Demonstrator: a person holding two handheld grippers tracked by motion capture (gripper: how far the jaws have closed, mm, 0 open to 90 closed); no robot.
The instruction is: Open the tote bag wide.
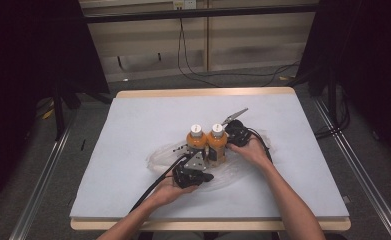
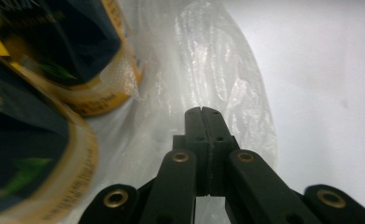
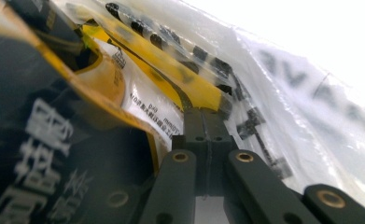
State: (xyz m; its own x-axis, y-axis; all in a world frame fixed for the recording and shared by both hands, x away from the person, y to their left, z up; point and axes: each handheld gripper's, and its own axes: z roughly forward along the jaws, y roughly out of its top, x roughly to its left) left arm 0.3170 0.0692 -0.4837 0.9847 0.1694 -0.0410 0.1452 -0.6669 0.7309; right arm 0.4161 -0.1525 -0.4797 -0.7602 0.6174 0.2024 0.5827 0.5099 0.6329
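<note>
From the high view, two orange bottles with white caps, the left bottle (image 1: 195, 141) and the right bottle (image 1: 216, 141), are standing upright and touching side by side near the middle of the counter (image 1: 133, 125), on a clear plastic bag (image 1: 158, 159) that is lying flat around them. The left hand-held gripper (image 1: 189, 161) is sitting just in front of the left bottle, and the right hand-held gripper (image 1: 230, 136) is pressing in beside the right bottle.

In the left gripper view, the left hand-held gripper (image 2: 202, 112) is showing its jaws clenched together, pinching the clear plastic bag (image 2: 208, 70), with the two bottles (image 2: 68, 70) blurred at the left.

In the right gripper view, the right hand-held gripper (image 3: 202, 113) is likewise clenched, its jaws meeting on the clear plastic bag (image 3: 273, 107) right against a bottle's label (image 3: 49, 140).
</note>
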